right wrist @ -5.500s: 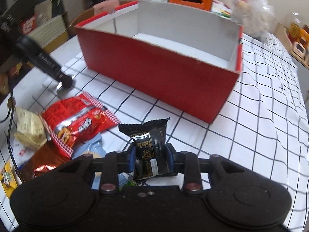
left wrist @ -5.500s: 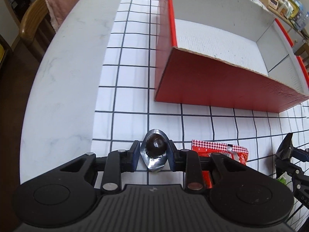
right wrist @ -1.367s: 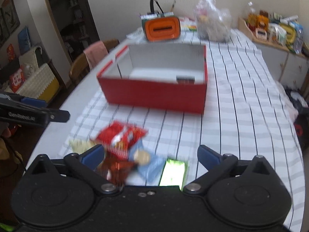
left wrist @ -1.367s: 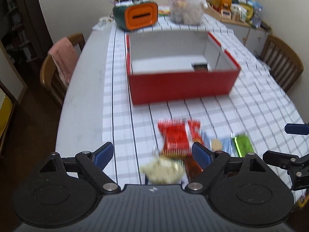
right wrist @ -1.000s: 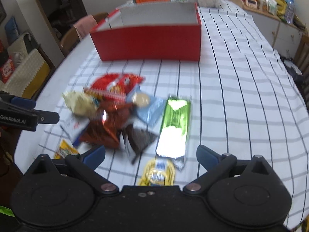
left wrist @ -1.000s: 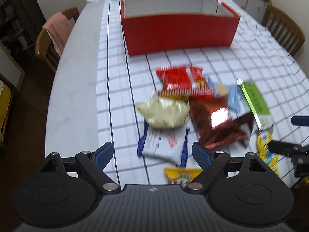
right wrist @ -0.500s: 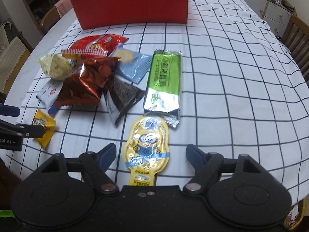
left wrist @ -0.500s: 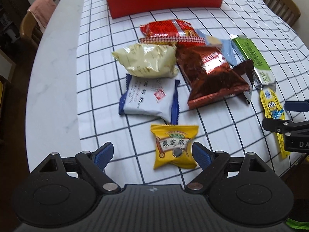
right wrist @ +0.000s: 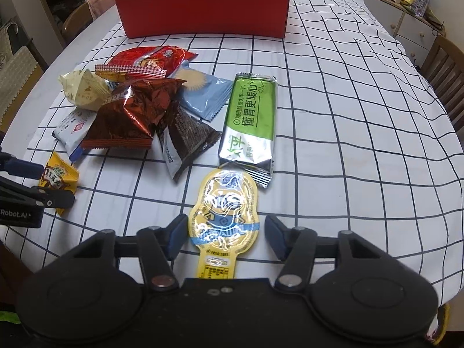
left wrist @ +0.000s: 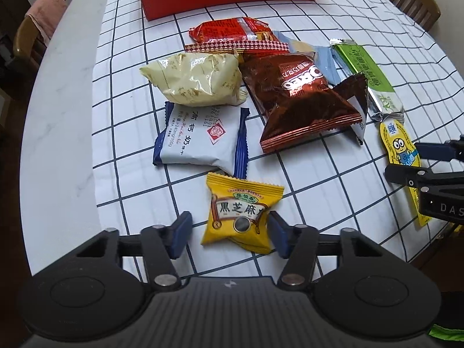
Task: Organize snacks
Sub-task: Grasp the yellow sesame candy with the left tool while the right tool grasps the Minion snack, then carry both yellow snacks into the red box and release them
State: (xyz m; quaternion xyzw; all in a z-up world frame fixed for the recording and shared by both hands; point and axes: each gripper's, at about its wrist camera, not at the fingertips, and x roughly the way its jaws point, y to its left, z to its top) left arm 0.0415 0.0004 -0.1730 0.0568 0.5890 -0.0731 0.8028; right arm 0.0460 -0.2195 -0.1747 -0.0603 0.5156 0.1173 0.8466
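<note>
- A red cardboard box stands at the far end of the checked tablecloth; only its outer wall shows, so its contents cannot be told.
- The left gripper, jaws spread, straddles a small yellow sesame packet lying flat near the table's edge.
- The right gripper, likewise parted, frames a glossy yellow Minion-shaped pouch; neither finger presses it.
- Between box and grippers lies a loose heap: a red chip bag, cream packet, blue-and-white wafer pack, copper Oreo bag, pale blue sachet and dark triangular packet.
- A green bar lies just beside the heap.
</note>
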